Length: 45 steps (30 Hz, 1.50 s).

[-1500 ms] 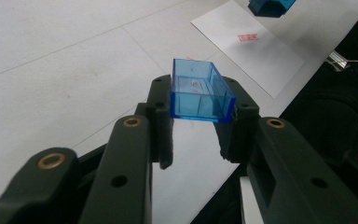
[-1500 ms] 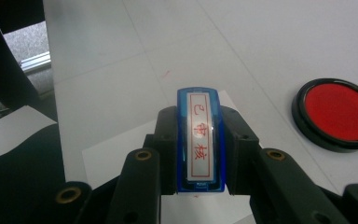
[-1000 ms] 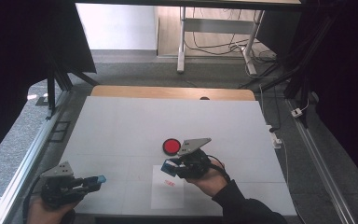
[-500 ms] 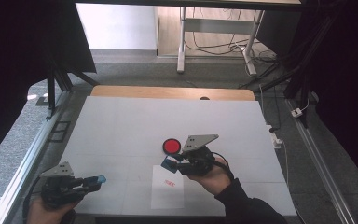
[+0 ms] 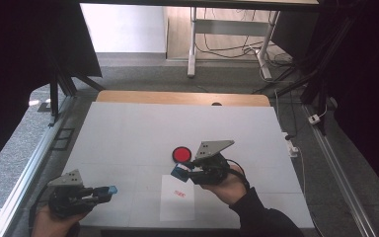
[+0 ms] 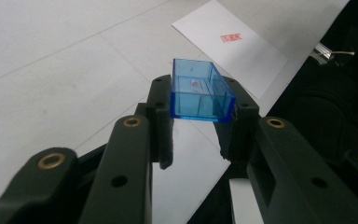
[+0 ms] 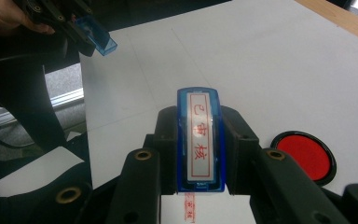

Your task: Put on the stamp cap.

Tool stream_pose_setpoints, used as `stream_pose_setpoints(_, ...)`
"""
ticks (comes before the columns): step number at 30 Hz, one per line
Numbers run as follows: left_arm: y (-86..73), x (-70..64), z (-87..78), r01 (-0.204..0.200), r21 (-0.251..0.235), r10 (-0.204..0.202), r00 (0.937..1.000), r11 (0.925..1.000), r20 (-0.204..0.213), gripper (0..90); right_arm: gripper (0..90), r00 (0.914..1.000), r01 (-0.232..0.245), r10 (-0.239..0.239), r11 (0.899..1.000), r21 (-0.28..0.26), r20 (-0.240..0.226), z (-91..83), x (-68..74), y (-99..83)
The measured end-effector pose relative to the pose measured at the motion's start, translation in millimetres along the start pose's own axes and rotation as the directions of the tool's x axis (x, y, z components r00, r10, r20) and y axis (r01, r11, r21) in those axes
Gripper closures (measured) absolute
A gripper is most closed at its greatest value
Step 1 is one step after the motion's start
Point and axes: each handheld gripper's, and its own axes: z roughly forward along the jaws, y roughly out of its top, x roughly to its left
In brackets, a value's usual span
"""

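Stamp (image 7: 200, 140), a blue block with a white label of red characters on its top face, sits clamped between the 2 black jaws of the right gripper (image 7: 199, 149); the jaws press its long sides, and its rounded end pokes a little past their tips. In the right gripper view a red printed mark shows on the paper sheet (image 7: 214, 210) directly under the stamp's near end. From the high view the right gripper (image 5: 182, 172) is held over the upper edge of that paper sheet (image 5: 176, 207), with the stamp (image 5: 179, 171) at its tip pointing to the person's left, and the red print (image 5: 179, 193) lies on the sheet just near of it.

Nearest the person's side of the table (image 5: 128, 133), the left gripper (image 5: 107, 190) hovers at the near left, well apart from the right one. Its jaws are narrowed onto a clear blue cap (image 6: 199, 91), an open-sided little box gripped at its rear corners, most of it jutting forward beyond the fingertips. In the high view the cap (image 5: 111, 189) shows as a blue spot at the gripper's tip.

Just beyond the right gripper rests a round red ink pad (image 5: 181, 154) in a black rim, flat on the table and uncovered, close to the stamp but not touching it.
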Motion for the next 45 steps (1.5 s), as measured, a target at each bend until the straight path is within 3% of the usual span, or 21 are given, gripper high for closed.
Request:
stream_pose_setpoints(9, 15.0, -4.7, 12.7, -0.062, 0.022, 0.061, 0.9962, 0.9978, 0.062, 68.7, 70.2, 0.9997, -0.013, 0.013, 1.0, -0.024, -0.019, -3.5, 0.5, 3.6)
stream_pose_setpoints(14, 25.2, -5.2, 21.3, -0.095, 0.024, 0.093, 0.9911, 0.9951, 0.095, 68.7, 70.1, 0.9997, -0.006, 0.005, 1.0, -0.027, -0.024, -6.0, 1.5, 5.8)
stream_pose_setpoints(19, 38.0, -6.9, 33.2, -0.137, 0.04, 0.13, 0.9821, 0.9898, 0.136, 68.7, 70.1, 0.9996, 0.0, -0.001, 0.999, -0.041, -0.028, -7.9, 1.5, 7.1)
stream_pose_setpoints(24, 49.2, -6.5, 45.1, -0.174, 0.039, 0.164, 0.969, 0.984, 0.185, 68.7, 70.1, 0.9993, 0.008, -0.01, 0.999, -0.047, -0.036, -9.6, 1.3, 8.2)
stream_pose_setpoints(33, 69.3, -6.3, 62.6, -0.218, 0.041, 0.203, 0.9504, 0.975, 0.236, 68.7, 70.1, 0.9983, 0.022, -0.024, 0.999, -0.045, -0.053, -10.4, 0.8, 9.0)
stream_pose_setpoints(45, 94.7, -11.3, 84.6, -0.29, 0.018, 0.271, 0.9108, 0.9567, 0.312, 68.7, 70.1, 0.998, 0.014, -0.017, 0.998, -0.063, -0.061, -14.8, -0.1, 11.6)
